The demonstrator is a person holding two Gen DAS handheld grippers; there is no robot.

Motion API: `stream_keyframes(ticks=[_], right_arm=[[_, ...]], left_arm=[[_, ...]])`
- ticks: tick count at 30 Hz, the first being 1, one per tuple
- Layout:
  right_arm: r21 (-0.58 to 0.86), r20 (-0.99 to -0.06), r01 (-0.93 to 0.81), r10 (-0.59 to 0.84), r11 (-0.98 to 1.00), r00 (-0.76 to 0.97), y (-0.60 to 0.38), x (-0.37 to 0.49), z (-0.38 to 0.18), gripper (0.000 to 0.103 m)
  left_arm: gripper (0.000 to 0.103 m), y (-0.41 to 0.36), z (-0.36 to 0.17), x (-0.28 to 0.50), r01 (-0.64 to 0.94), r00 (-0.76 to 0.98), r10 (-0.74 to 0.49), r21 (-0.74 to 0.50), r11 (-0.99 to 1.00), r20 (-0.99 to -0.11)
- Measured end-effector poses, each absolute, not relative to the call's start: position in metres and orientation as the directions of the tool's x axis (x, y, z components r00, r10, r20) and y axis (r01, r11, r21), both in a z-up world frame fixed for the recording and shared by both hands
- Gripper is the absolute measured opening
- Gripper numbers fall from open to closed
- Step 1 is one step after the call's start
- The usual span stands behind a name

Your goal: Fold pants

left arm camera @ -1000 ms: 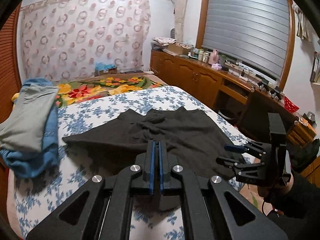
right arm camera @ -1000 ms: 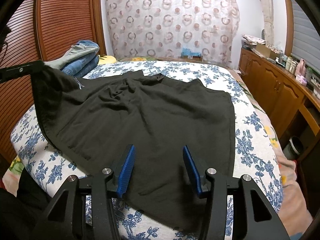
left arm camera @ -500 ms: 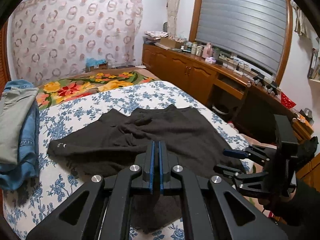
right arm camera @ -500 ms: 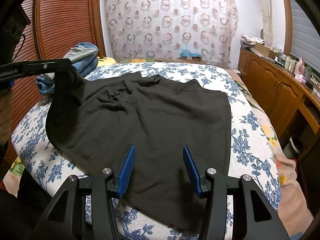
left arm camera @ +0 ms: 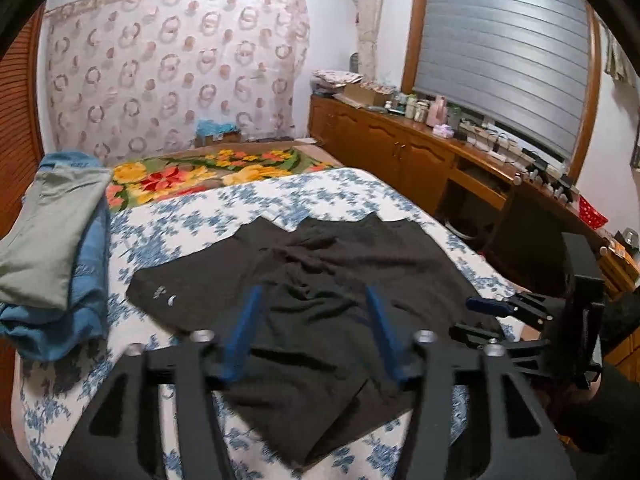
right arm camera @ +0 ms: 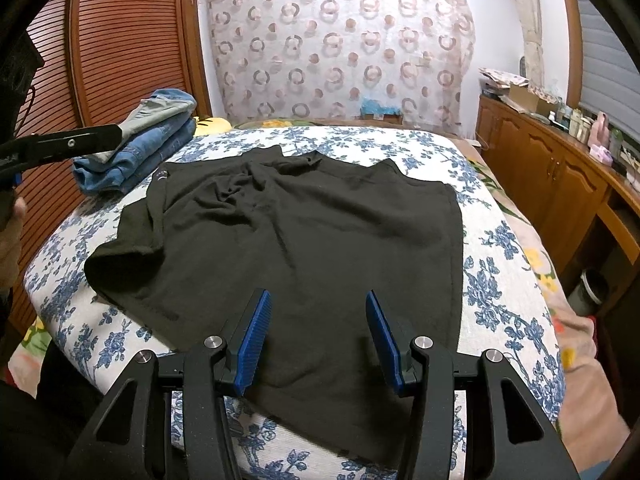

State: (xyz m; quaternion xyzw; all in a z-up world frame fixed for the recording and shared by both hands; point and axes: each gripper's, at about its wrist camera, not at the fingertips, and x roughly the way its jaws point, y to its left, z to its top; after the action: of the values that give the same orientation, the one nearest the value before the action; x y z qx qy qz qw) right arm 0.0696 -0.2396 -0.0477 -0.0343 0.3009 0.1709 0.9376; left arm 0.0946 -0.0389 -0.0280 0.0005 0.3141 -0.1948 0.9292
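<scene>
A wide-open left claw (left arm camera: 314, 332) with blue fingers (left arm camera: 240, 332) hovers over crumpled black fabric pants (left arm camera: 320, 300) spread on a blue-floral bed (left arm camera: 200, 216). Folded grey and denim clothes (left arm camera: 52, 248) lie stacked at left.

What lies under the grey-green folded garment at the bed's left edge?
Folded blue denim jeans lie under the grey-green folded garment, on the blue floral bedsheet. Anything lower in the stack is covered.
</scene>
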Motion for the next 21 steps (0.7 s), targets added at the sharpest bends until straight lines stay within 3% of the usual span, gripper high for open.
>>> stream_keyframes(ticks=[1,2,13,21], right_arm=[[0.040,-0.574,-0.343,0.303,0.938,0.761,-0.239,0.070,-0.047,0.051],[0.040,-0.573,-0.346,0.305,0.938,0.761,-0.238,0.069,-0.047,0.051],[0.063,-0.557,-0.429,0.389,0.901,0.734,-0.217,0.070,-0.035,0.051],[0.053,-0.535,-0.517,0.462,0.854,0.708,-0.194,0.073,-0.019,0.049]], left_arm=[[0.079,-0.036,-0.030,0.094,0.356,0.728,-0.358,-0.123,0.926,-0.585],[0.079,-0.031,-0.032,0.093,0.349,0.732,-0.354,-0.126,0.929,-0.583],[0.079,0.002,-0.076,0.084,0.241,0.687,-0.269,-0.138,0.961,-0.675],[0.079,0.015,-0.093,0.070,0.213,0.681,-0.257,-0.149,0.965,-0.686]])
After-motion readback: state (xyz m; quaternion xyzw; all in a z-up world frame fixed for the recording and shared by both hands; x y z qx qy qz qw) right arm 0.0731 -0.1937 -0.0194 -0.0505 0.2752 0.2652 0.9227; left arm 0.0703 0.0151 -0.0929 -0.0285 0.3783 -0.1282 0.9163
